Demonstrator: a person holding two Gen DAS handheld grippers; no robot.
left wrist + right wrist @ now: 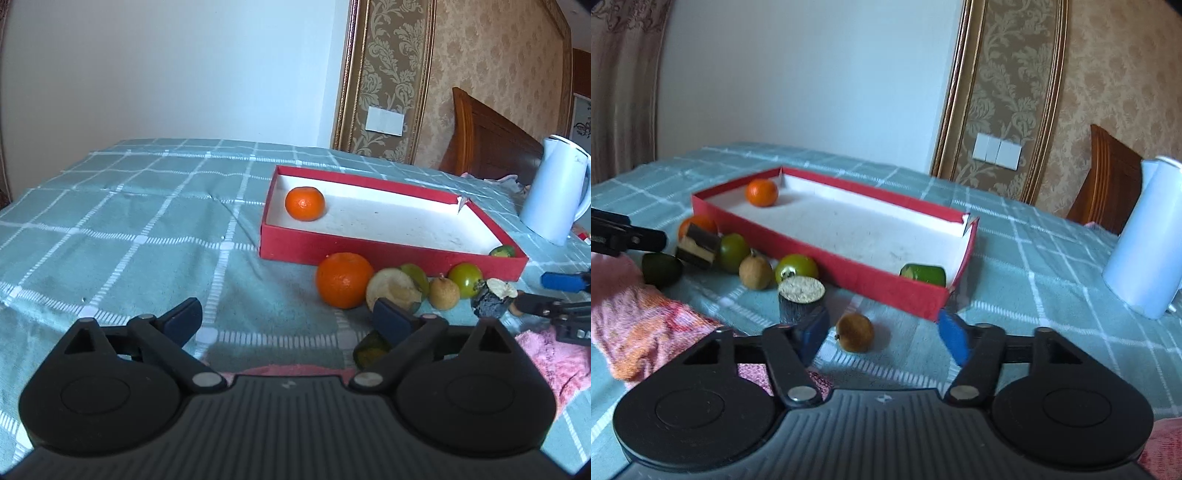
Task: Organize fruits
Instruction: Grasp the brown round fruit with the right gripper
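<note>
A red box (388,254) with a white floor holds a small orange (304,203) at its far left corner and a green fruit (923,274) at its near right corner. Along its front wall lie a big orange (344,280), a pale cut fruit (393,290), a small tan fruit (443,291), a green tomato (466,280) and a dark stump (801,299). My left gripper (288,317) is open and empty, left of this row. My right gripper (882,332) is open, with a brown fruit (854,332) lying loose between its fingers.
A white kettle (1145,236) stands to the right of the box. A pink towel (646,332) lies at the near edge, with a dark green fruit (661,272) beside it. The checked cloth (129,221) stretches away to the left of the box.
</note>
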